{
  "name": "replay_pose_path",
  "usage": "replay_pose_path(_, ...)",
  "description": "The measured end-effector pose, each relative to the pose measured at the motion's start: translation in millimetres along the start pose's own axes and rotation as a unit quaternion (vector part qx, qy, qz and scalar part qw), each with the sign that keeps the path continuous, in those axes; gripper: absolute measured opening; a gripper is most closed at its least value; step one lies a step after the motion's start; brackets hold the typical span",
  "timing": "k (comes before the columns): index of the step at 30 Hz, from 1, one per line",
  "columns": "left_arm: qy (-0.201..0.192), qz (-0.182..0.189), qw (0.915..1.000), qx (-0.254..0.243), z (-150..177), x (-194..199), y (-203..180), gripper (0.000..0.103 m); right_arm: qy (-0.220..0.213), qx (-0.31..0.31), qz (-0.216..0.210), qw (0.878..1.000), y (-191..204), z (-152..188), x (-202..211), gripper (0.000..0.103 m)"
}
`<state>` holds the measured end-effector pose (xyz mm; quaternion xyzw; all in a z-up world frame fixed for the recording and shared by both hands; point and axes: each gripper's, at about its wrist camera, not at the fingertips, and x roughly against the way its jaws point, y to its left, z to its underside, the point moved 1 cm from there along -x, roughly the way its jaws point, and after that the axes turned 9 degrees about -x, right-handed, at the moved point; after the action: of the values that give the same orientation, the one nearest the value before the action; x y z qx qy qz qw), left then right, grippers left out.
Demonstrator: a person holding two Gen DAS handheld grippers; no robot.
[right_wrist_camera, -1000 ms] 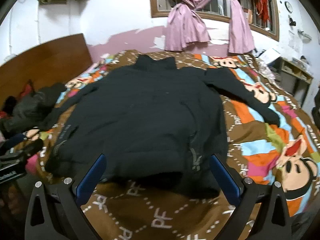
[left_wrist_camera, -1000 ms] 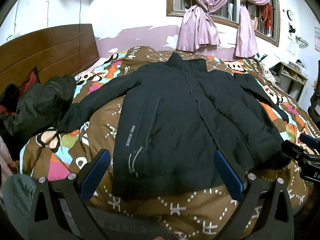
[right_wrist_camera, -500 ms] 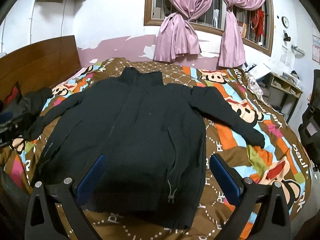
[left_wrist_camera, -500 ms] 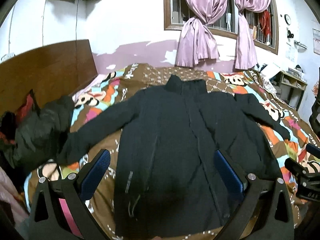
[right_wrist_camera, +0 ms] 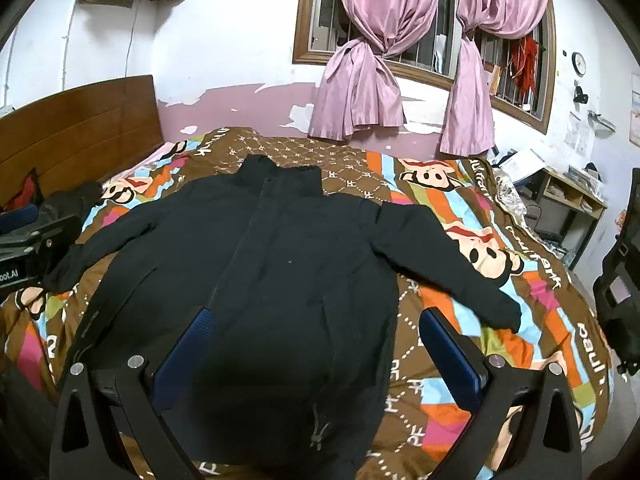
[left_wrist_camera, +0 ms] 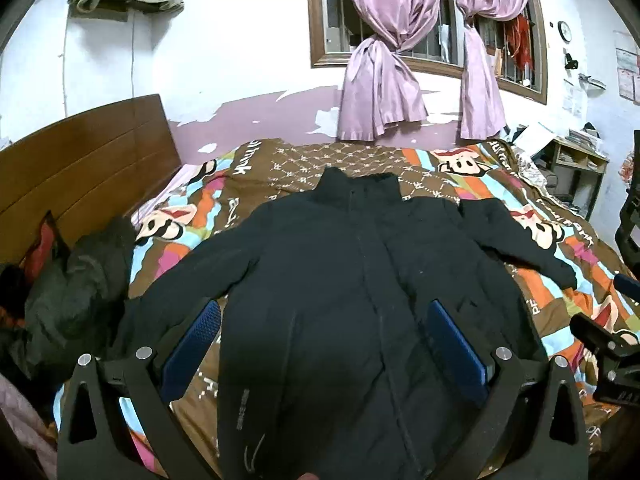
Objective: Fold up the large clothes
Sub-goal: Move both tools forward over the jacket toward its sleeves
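A large black jacket (left_wrist_camera: 352, 280) lies flat and front up on the bed, collar toward the window, both sleeves spread out to the sides. It also shows in the right wrist view (right_wrist_camera: 272, 264). My left gripper (left_wrist_camera: 324, 344) is open and empty, held above the jacket's lower half. My right gripper (right_wrist_camera: 316, 352) is open and empty above the jacket's lower right part. The right sleeve (right_wrist_camera: 448, 264) reaches toward the bed's right side.
The bed has a brown, colourful cartoon-print cover (left_wrist_camera: 452, 164). A dark pile of clothes (left_wrist_camera: 68, 280) lies at the left by the wooden headboard (left_wrist_camera: 80, 168). A window with pink curtains (left_wrist_camera: 384, 80) is behind; a shelf (left_wrist_camera: 576, 168) stands at right.
Both grippers have risen and pulled back from the jacket's hem, so more of the jacket and the room shows. The jacket has not moved. Both stay open.
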<state>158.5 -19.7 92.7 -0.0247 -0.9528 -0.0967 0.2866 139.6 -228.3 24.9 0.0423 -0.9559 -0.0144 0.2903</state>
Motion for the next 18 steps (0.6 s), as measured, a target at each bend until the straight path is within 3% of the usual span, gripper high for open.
replay_pose_path(10,-0.009,0.004,0.9998,-0.02,-43.1,-16.7,0.0,0.101,0.064,0.044,0.005,0.997,-10.9,-82.7,-15.9,0.103)
replay_pose_path(13,-0.005,0.007,0.9999,-0.014,-52.0,-29.8,3.5,0.101,0.083,0.029,-0.005,0.996,-15.3,-108.4,-31.0,0.103)
replay_pose_path(15,-0.004,0.01,0.9999,-0.014,-56.6,-37.6,5.9,0.101,0.085,0.024,-0.024,0.996,-19.7,-123.6,-41.3,0.103)
replay_pose_path(18,-0.002,0.011,0.9998,-0.018,-65.5,-56.2,6.6,0.101,0.067,0.027,-0.016,0.997,-21.6,-142.6,-59.7,0.103)
